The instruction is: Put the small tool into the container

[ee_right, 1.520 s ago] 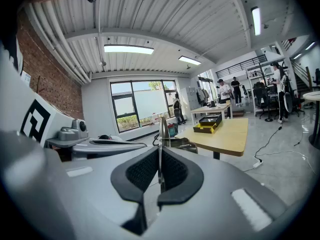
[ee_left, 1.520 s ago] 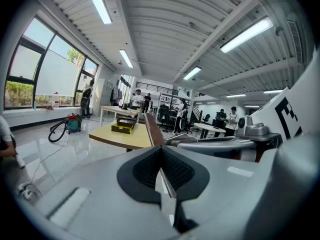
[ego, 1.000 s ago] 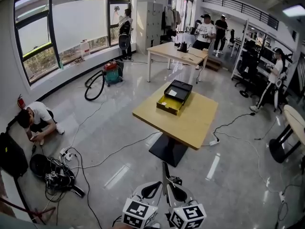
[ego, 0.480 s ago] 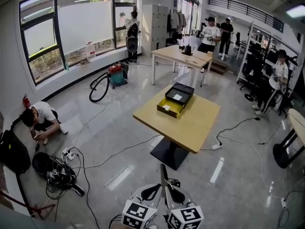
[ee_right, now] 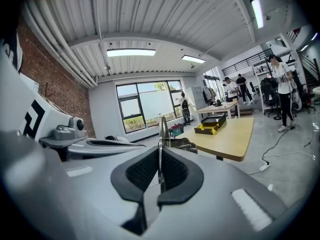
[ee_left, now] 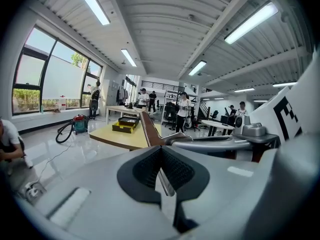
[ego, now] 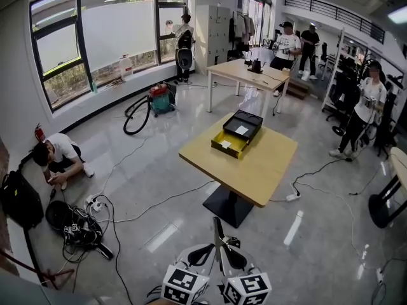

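Head view: left gripper (ego: 208, 253) and right gripper (ego: 233, 256) both clamp 1 small tool (ego: 218, 229).
We judge this steadies it for carrying; container (ego: 236, 134) lies well ahead.

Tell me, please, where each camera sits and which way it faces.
Head view: on the person's head, looking down at the table; left gripper and right gripper show at bottom.
Left gripper view: on that gripper, along its jaws toward the table.
Right gripper view: on that gripper, along its jaws toward the table.
Shared: both gripper views show the small tool in their jaws and the container.
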Motion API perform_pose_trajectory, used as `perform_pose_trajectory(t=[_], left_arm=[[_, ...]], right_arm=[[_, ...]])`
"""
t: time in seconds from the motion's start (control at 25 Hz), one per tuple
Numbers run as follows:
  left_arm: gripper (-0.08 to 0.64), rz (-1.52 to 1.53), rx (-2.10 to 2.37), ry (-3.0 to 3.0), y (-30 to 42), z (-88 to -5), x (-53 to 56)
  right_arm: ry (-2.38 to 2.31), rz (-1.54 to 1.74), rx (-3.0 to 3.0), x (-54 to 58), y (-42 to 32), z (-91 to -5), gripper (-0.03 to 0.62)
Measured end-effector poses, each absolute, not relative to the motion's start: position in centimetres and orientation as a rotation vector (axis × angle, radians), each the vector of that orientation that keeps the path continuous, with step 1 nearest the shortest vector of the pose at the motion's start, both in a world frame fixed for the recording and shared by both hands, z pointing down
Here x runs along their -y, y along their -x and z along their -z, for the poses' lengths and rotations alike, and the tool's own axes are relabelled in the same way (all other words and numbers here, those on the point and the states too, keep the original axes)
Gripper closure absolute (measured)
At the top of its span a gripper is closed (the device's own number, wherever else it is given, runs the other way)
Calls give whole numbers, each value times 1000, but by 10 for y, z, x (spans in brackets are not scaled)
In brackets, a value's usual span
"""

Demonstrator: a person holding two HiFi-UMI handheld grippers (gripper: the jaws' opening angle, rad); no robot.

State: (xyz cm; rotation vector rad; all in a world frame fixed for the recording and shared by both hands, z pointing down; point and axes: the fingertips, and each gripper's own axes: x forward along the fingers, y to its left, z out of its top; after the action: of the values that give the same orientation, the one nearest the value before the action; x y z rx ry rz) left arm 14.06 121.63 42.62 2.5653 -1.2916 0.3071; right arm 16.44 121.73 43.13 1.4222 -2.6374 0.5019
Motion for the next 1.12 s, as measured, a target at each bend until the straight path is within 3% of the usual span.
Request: perform_pose_trajectory(t=[0.44,0.8,1.12], left_arm=[[555,-314,1176,-2594,-94,-446,-1012],[555,-302,1083,-2610,89,-430,-815],[555,-278,1048,-2620,245,-415,-705]], right_arm=[[-1522,-517,2557,-1018,-119,-452,584],[-1601,-522,2487,-824,62,-432,584],[-1614,-512,2457,-718,219,-421,584]])
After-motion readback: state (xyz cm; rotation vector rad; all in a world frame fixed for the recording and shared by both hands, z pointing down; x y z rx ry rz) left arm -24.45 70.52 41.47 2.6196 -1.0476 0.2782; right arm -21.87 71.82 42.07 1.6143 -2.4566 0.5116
